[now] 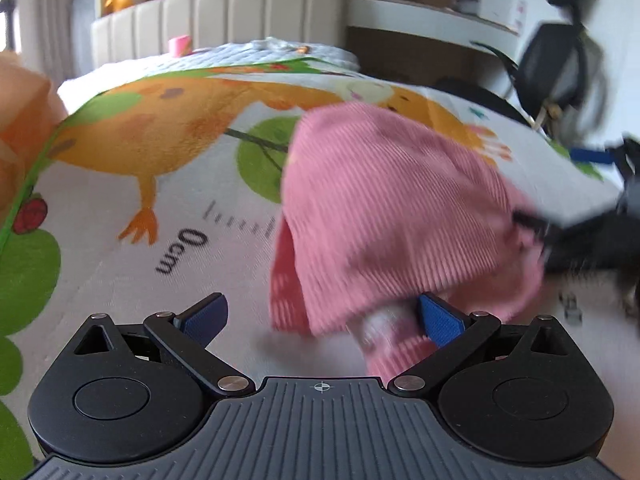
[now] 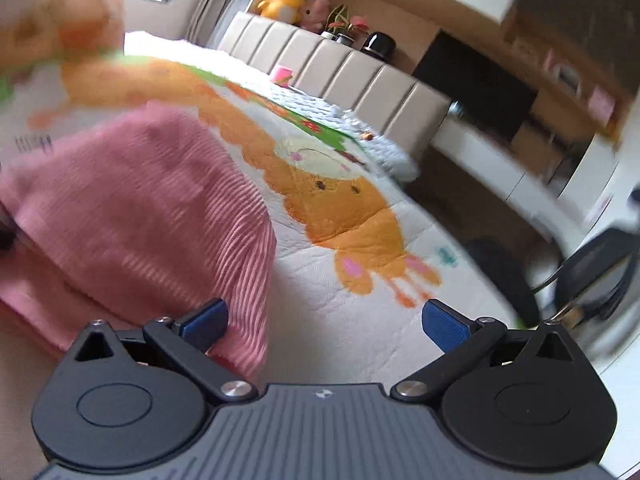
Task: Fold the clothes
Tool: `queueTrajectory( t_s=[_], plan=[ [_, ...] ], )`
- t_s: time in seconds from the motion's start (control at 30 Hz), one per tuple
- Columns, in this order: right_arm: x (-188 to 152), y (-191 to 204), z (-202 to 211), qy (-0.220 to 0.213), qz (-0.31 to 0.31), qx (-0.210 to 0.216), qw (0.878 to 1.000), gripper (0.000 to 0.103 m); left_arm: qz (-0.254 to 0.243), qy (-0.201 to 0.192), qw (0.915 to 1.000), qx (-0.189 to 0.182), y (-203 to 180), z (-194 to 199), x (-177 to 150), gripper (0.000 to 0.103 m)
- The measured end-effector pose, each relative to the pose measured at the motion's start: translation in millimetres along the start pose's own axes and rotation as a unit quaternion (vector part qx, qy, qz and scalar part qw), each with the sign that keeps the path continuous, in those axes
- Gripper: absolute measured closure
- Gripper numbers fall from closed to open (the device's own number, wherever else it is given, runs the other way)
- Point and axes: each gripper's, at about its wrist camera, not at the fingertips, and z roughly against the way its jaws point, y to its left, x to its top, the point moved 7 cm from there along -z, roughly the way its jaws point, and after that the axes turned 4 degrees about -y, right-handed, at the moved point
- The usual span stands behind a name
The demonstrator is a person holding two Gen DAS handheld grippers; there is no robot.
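Pink ribbed garment (image 1: 392, 208) is lying bunched on the printed quilt (image 1: 160, 200). Left gripper (image 1: 322, 318) and right gripper (image 2: 325, 322) are standing agape, holding nothing. Likely soft, light, limp; hem edges suit gripping.

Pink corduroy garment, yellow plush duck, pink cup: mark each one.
pink corduroy garment (image 1: 392, 208), left wrist view, on its ribbed upper face.
yellow plush duck (image 2: 286, 2), right wrist view, on its body.
pink cup (image 2: 281, 74), right wrist view, on its side wall.
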Motion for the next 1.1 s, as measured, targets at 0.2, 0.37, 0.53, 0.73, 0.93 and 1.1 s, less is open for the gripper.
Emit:
queueTrajectory(
  t_s=[0.2,0.37,0.53,0.73,0.93,1.1],
  plan=[
    [22.8,-5.2,25.3,-0.018,-0.173,0.135,0.975,0.0,-0.015,0.025,0.9996,0.007,-3.7,-2.7,-16.9,0.0],
    [35.3,6.1,16.9,-0.019,-0.204,0.162,0.965,0.0,-0.018,-0.054,0.9937,-0.096,-24.6,49.3,14.6,0.0],
    [52.2,-15.1,-0.6,-0.022,-0.228,0.126,0.965,0.0,-0.031,-0.122,0.9776,-0.169,-47.7,58.3,42.6,0.0],
    [25.7,-10.6,-65.3,0.07,-0.203,0.064,0.975,0.0,0.032,-0.046,0.9864,-0.154,-40.3,-14.9,19.6,0.0],
    [4.7,-4.9,-80.9,0.106,-0.205,0.059,0.971,0.0,0.043,-0.046,0.9854,-0.158,-31.8,-18.1,16.2,0.0],
    [13.9,-3.9,-26.2,0.034,-0.177,0.082,0.98,0.0,0.04,-0.044,0.9891,-0.134,-34.1,-12.4,17.2,0.0]
  ],
)
